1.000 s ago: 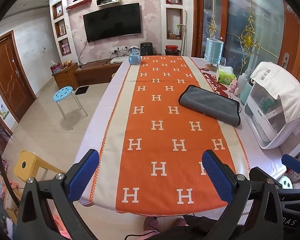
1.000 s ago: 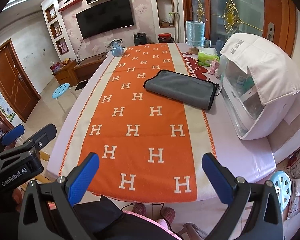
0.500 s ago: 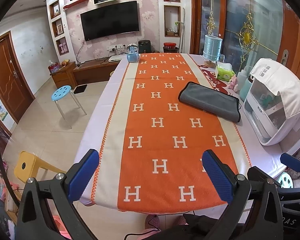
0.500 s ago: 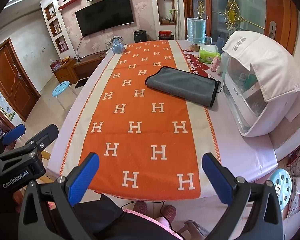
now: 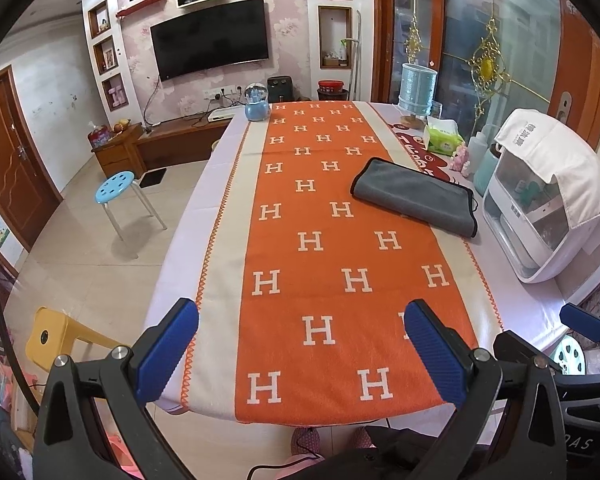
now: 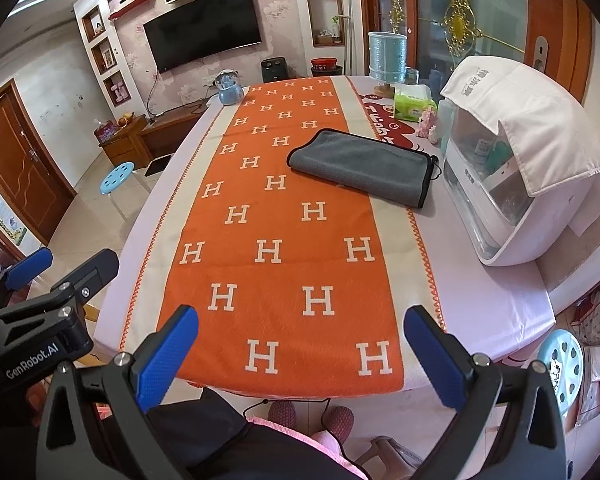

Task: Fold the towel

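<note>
a living room is spreading out behind a long table (image 5: 188, 240), which is wearing an orange runner (image 5: 332, 264) patterned with white letters. along the table's right edge a white covered appliance (image 6: 512, 184) is sitting, with a tissue pack (image 6: 414, 102) and a blue jar (image 6: 387, 58) beyond it toward the far right corner.

the grey towel (image 6: 364, 166) is lying flat, apparently folded over already, about halfway up the table and close to its right edge, partly on the runner and partly off it. its long axis is running diagonally, from the middle of the runner out toward the appliance, with the black-trimmed short end nearest that appliance.

both grippers are hovering at the near edge, well apart from the towel. the left gripper (image 5: 302, 346) is standing wide open and holding nothing; the right gripper (image 6: 302, 354) is likewise spread wide and empty. the towel is lying ahead and to the right of both, so i'd judge the right hand is the nearer one, and a reach forward toward that right edge is what's called for.
</note>
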`<action>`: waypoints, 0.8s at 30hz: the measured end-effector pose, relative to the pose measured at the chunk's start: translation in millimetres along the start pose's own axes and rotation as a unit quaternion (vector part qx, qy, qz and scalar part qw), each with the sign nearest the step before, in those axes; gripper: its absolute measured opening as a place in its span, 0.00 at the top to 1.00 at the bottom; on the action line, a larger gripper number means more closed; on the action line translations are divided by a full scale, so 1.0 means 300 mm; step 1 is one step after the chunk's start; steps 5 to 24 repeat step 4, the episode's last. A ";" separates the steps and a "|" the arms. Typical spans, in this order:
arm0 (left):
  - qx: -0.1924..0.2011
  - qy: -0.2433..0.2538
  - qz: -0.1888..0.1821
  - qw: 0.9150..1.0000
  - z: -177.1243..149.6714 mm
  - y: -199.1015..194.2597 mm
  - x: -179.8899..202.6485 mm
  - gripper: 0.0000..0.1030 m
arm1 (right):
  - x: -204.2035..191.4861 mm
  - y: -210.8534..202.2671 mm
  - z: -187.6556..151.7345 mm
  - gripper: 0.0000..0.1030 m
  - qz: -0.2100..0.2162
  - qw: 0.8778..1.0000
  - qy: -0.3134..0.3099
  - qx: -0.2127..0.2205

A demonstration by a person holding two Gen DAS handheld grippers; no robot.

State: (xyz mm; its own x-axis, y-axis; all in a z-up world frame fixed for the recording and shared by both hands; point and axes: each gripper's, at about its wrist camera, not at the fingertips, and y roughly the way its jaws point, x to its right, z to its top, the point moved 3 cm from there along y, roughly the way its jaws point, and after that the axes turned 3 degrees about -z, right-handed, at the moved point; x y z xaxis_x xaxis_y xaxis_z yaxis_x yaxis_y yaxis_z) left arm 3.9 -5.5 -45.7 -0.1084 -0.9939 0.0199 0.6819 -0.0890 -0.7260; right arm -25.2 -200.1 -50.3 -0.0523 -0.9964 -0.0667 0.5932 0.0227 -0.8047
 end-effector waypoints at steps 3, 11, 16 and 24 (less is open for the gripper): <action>-0.002 0.003 -0.004 1.000 0.002 0.002 -0.005 0.01 | -0.005 0.000 -0.001 0.00 -0.002 1.000 0.002 -0.002; -0.004 0.004 -0.005 1.000 0.002 0.006 -0.006 0.01 | -0.007 0.000 -0.002 0.00 -0.003 1.000 0.003 -0.002; -0.004 0.004 -0.005 1.000 0.002 0.006 -0.006 0.01 | -0.007 0.000 -0.002 0.00 -0.003 1.000 0.003 -0.002; -0.004 0.004 -0.005 1.000 0.002 0.006 -0.006 0.01 | -0.007 0.000 -0.002 0.00 -0.003 1.000 0.003 -0.002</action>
